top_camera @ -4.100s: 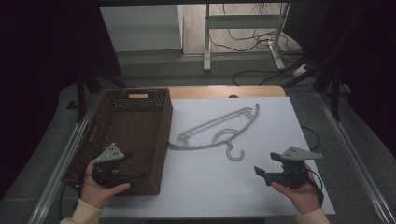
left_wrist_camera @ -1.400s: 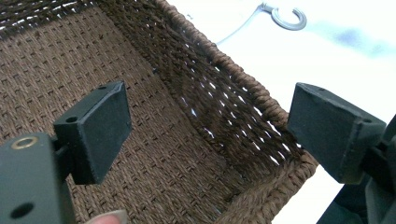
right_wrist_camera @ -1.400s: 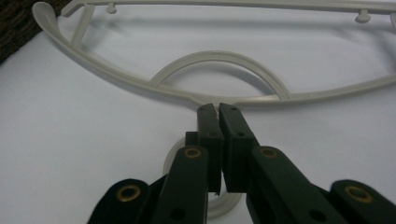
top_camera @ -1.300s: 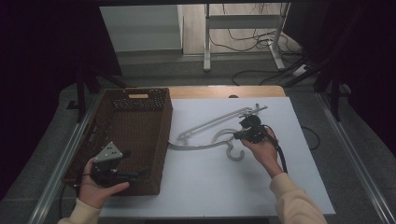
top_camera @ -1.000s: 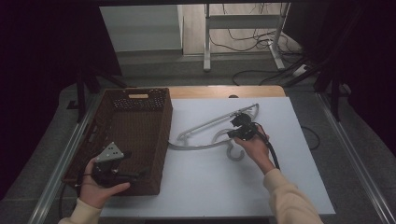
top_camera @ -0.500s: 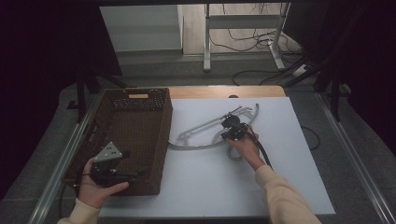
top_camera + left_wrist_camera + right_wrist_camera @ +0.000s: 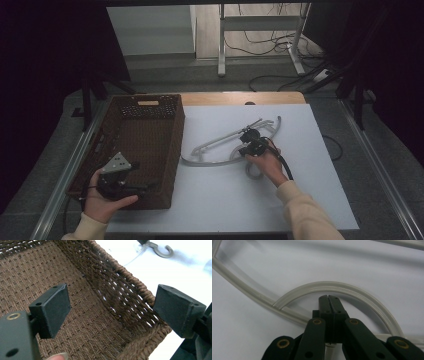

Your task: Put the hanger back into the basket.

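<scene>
A clear plastic clothes hanger [image 7: 215, 147] lies flat on the white table top [image 7: 310, 200], its metal hook [image 7: 254, 172] pointing toward me. My right gripper [image 7: 248, 142] rests over the hanger's middle, jaws shut. In the right gripper view its tips [image 7: 328, 298] sit pressed together just inside the hanger's curved arch [image 7: 362, 293], with nothing seen between them. My left gripper [image 7: 145, 187] hangs open over the near right corner of the brown wicker basket [image 7: 177, 145]. In the left gripper view its jaws [image 7: 111, 311] stand wide apart above the basket's woven floor [image 7: 75, 305].
The basket takes up the table's left side, and I see nothing in it. A wooden strip [image 7: 240, 98] edges the far side of the table. Metal rails [image 7: 380, 170] run along both sides. Cables and a stand's legs [image 7: 260, 50] lie on the floor beyond.
My right hand has come from the table's near right corner to the hanger and kept edging left along it. The left hand has stayed put.
</scene>
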Motion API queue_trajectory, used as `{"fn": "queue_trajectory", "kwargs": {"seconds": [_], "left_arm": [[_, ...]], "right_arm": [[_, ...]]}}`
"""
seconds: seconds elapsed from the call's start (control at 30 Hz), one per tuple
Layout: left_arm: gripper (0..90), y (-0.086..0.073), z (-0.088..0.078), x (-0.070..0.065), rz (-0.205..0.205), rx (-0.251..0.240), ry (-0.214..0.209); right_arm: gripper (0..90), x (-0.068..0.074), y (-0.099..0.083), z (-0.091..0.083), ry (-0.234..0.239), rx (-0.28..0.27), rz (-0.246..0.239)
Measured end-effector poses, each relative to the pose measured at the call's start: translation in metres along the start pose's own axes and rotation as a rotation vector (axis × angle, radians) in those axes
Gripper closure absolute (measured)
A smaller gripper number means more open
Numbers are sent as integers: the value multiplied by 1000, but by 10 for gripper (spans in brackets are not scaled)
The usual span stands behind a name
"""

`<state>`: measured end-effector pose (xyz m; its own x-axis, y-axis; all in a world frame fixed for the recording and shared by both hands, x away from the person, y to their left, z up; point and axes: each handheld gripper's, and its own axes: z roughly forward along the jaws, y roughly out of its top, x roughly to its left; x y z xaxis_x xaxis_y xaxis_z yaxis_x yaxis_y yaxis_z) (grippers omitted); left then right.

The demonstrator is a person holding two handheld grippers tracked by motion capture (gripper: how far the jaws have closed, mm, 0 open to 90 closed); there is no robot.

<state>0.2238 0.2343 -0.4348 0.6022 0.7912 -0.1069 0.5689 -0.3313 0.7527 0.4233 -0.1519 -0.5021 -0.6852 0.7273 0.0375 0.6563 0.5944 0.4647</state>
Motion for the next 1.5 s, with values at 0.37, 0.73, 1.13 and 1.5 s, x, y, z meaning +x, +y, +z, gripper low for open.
{"fn": "queue_trajectory", "kwargs": {"seconds": [0.37,0.73,1.13,1.5], "left_arm": [[138,2,-3,-2,8,-10,-4],[138,3,-1,-3,8,-6,-6],[139,3,1,-5,17,2,-9],[140,3,1,-5,17,5,-11]], "right_arm": [[897,8,-28,-18,21,14,-37],[897,19,-61,-35,86,17,-87],[897,28,-89,-49,135,37,-133],[897,30,-95,-52,159,46,-156]]}}
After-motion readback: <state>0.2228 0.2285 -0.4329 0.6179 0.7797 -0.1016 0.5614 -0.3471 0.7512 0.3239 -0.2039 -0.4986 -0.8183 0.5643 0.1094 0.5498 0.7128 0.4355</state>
